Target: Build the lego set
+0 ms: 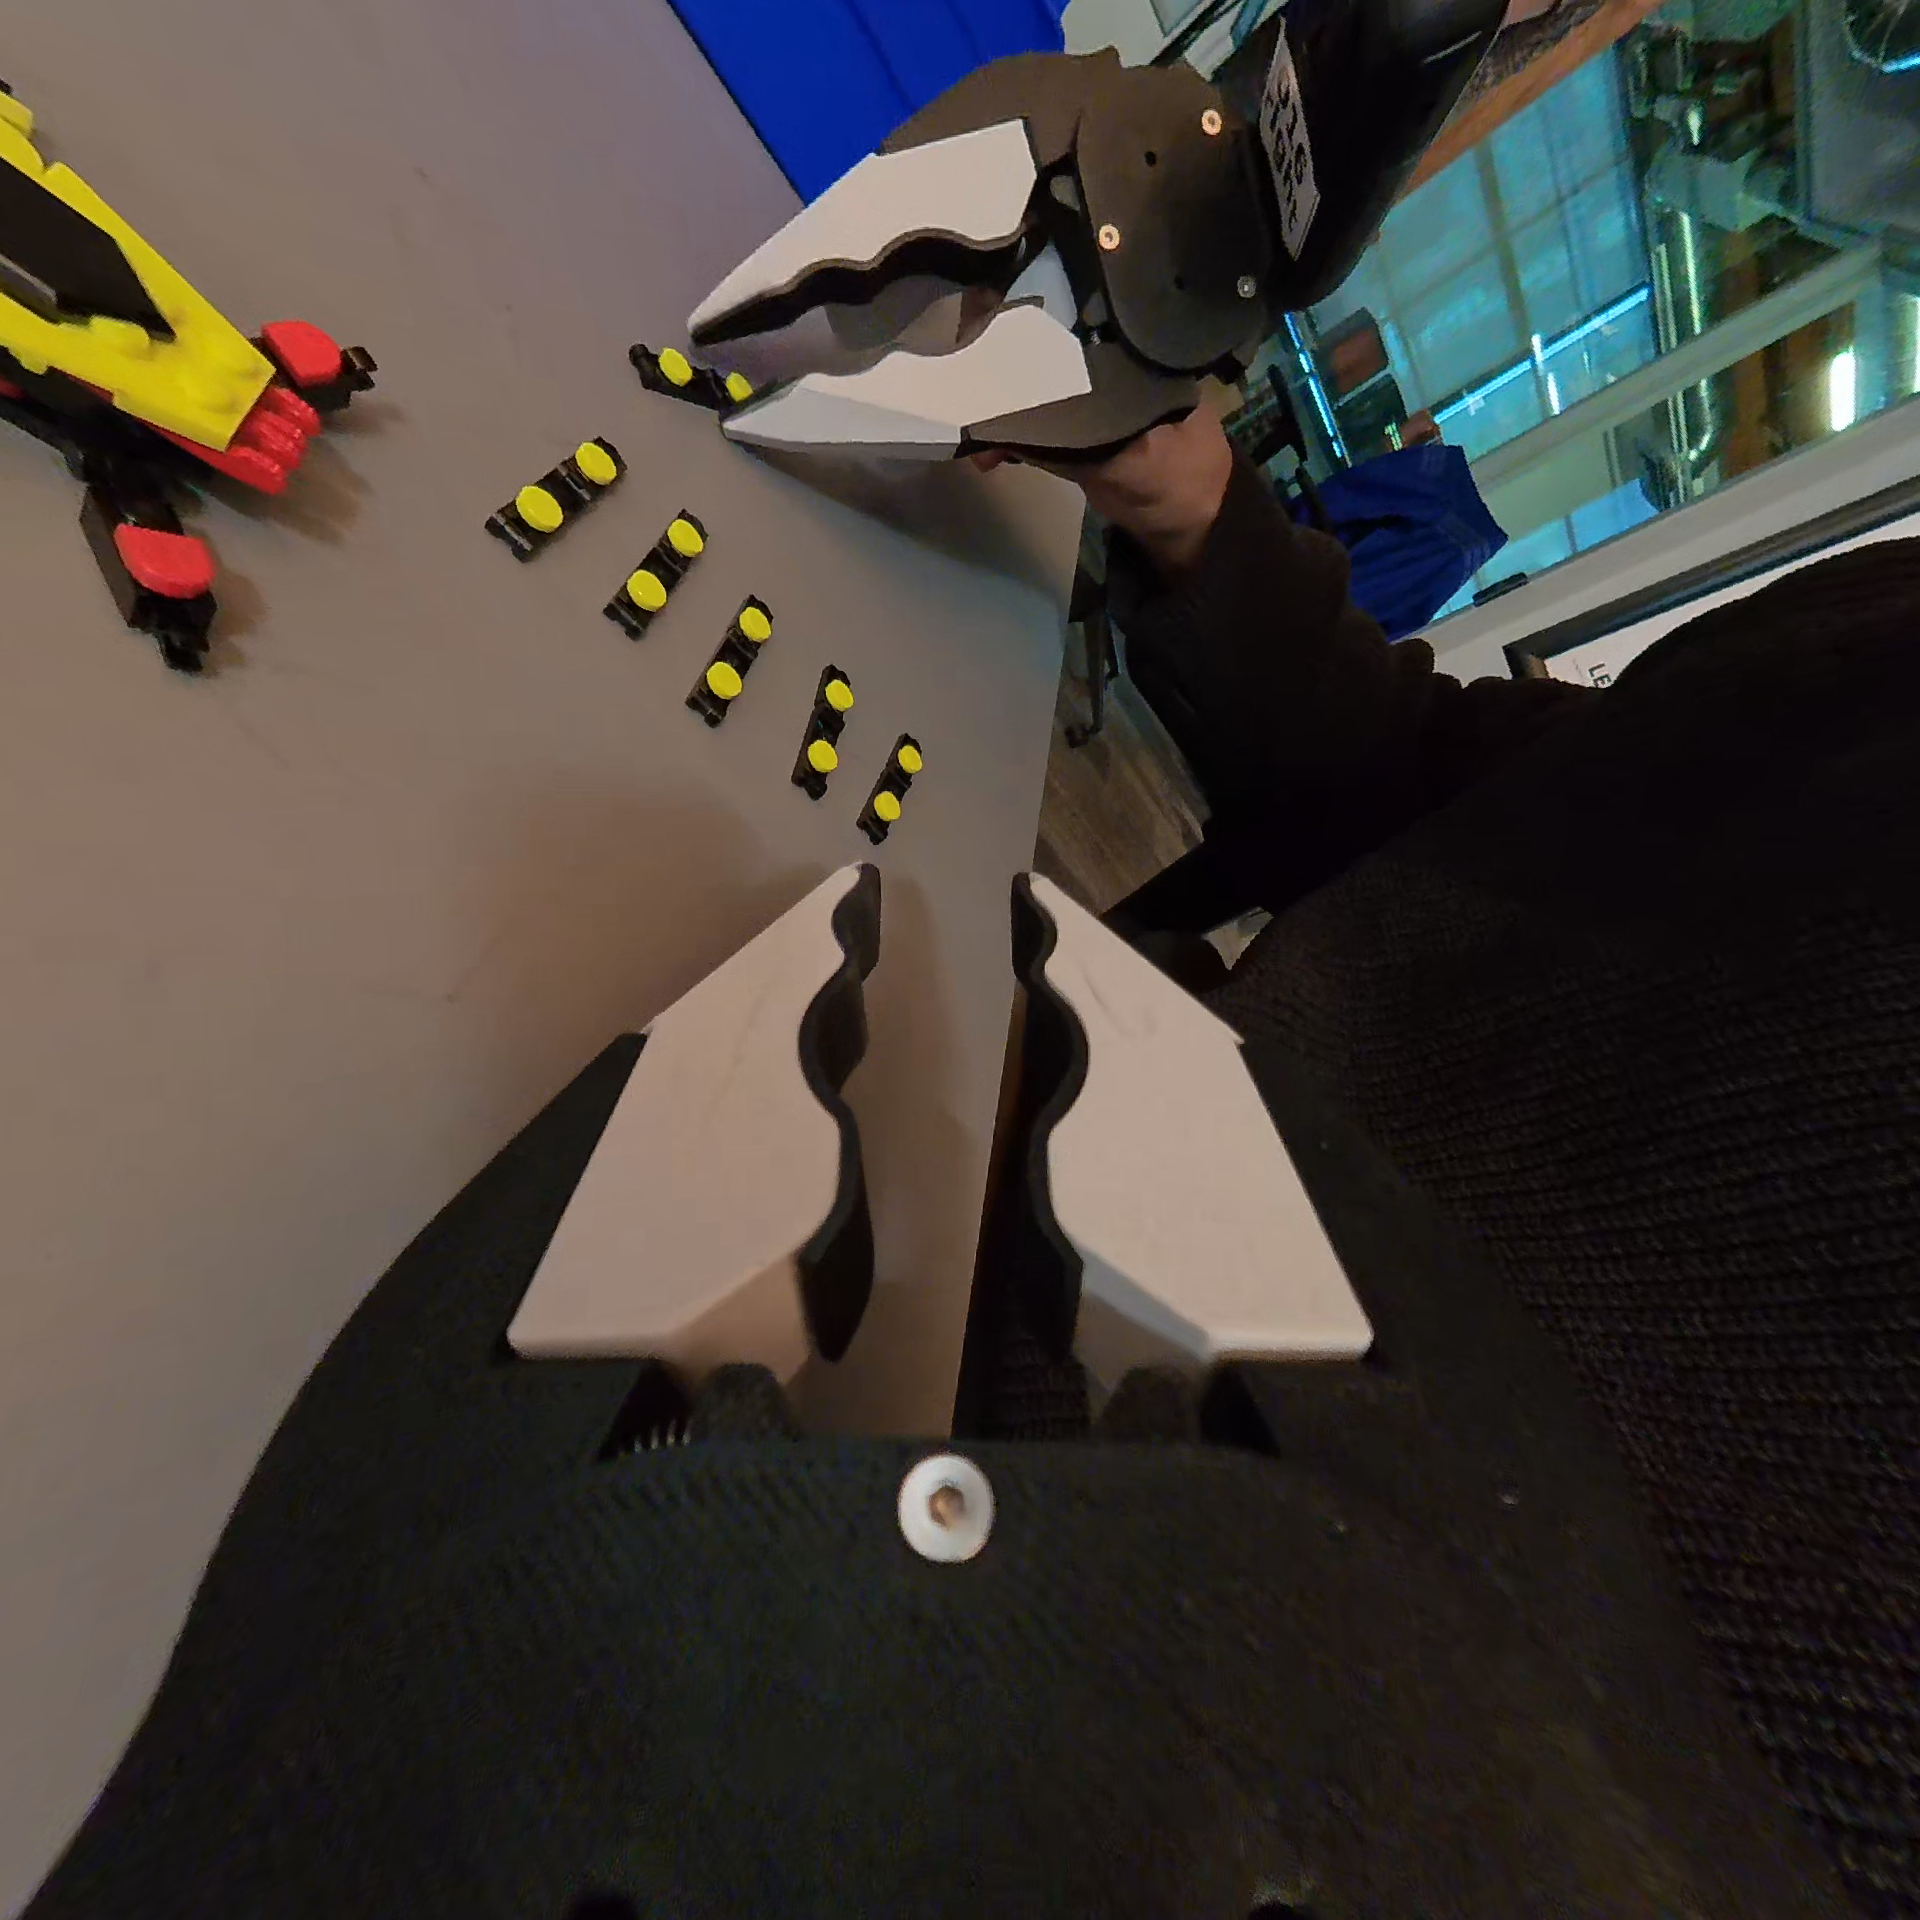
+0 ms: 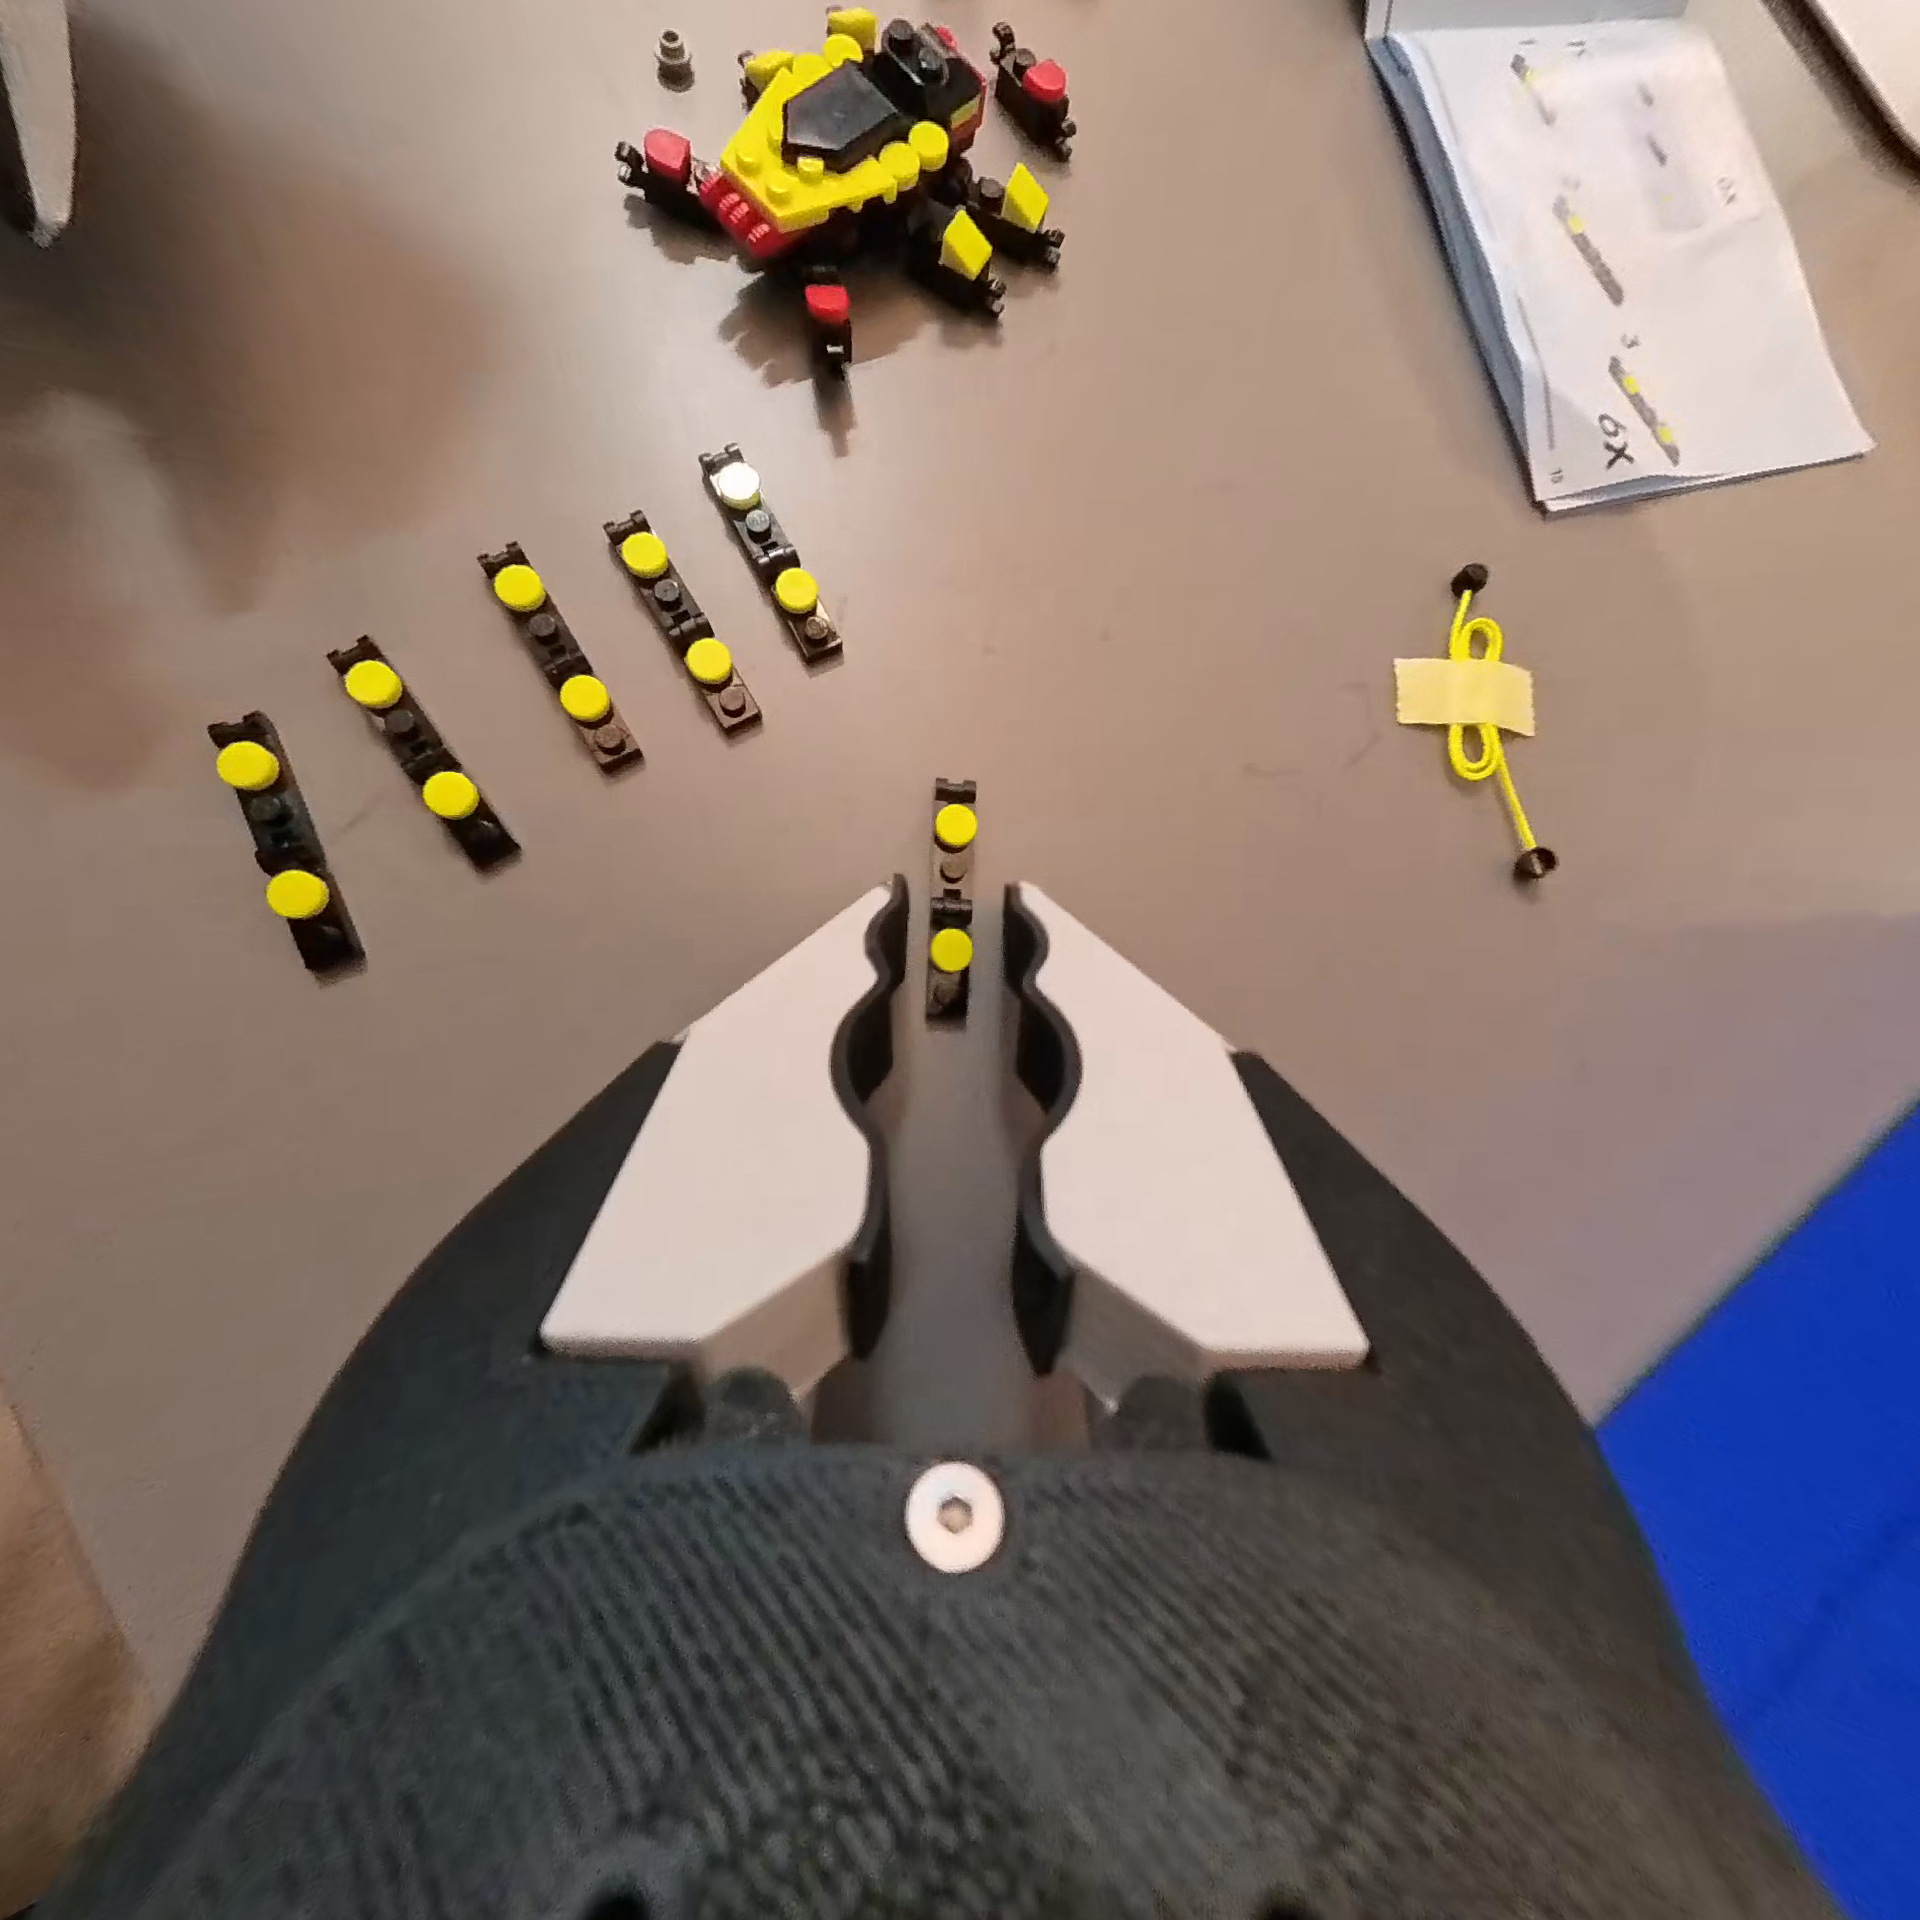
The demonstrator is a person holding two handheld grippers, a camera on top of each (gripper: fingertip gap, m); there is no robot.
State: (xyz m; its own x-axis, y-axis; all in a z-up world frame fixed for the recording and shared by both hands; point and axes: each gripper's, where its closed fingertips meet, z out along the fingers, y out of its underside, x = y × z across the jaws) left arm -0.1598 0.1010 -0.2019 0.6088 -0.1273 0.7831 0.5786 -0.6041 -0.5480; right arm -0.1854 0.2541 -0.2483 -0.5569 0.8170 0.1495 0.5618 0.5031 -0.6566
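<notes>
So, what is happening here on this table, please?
A person is building a lego set with two handheld grippers. The right gripper is open around one black strip with yellow studs lying on the grey table. Five similar strips lie in a row beside it. The left gripper is open and empty. The yellow and black model stands farther back, near an instruction booklet.

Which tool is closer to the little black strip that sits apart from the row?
The right tool. Its open tips sit on either side of the lone strip. The left tool hangs open near the table edge, past the other end of the row of strips.
</notes>
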